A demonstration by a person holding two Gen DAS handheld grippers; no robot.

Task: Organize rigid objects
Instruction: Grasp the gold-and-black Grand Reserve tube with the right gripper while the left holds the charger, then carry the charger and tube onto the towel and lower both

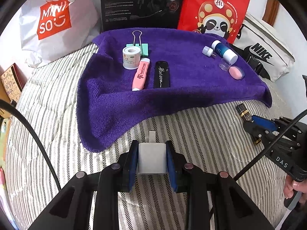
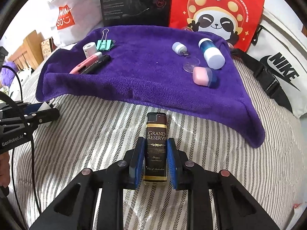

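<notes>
The left gripper [image 1: 152, 159] is clamped on a white plug [image 1: 152, 157]: both blue pads press its flat sides, and its metal prong sticks out past the fingertips over the striped bedcover [image 1: 57, 115]. The right gripper [image 2: 155, 160] is closed on a dark lighter [image 2: 155, 149] with a gold-lettered label; the pads squeeze its lower half while its top end reaches forward beyond the fingertips, above the same striped cover.

Ahead of both sets of jaws lies a purple towel [image 1: 182, 94], its near edge just beyond the held things. On it, ahead and a little left of the left jaws, a pink highlighter [image 1: 141, 74] and a black case [image 1: 161, 74] lie side by side, pointing away. Just behind them stands a roll of white tape [image 1: 131, 57], touching a green binder clip [image 1: 139, 46] with its wire handles raised. Ahead and to the right of the left jaws sit a blue and white bottle [image 1: 224, 51] on its side, a small white cap [image 1: 208, 51] with a pin, a clear cup [image 1: 224, 64] and a pink eraser [image 1: 236, 72], all close together.

Beyond the towel, farthest from the jaws, stand a white shopping bag [image 1: 57, 23], a black box [image 1: 142, 3] and a red bag [image 1: 214, 9] with a panda; a white sports bag [image 1: 268, 57] lies off to the right. In the right wrist view the left gripper shows at the left edge, level with the lighter.
</notes>
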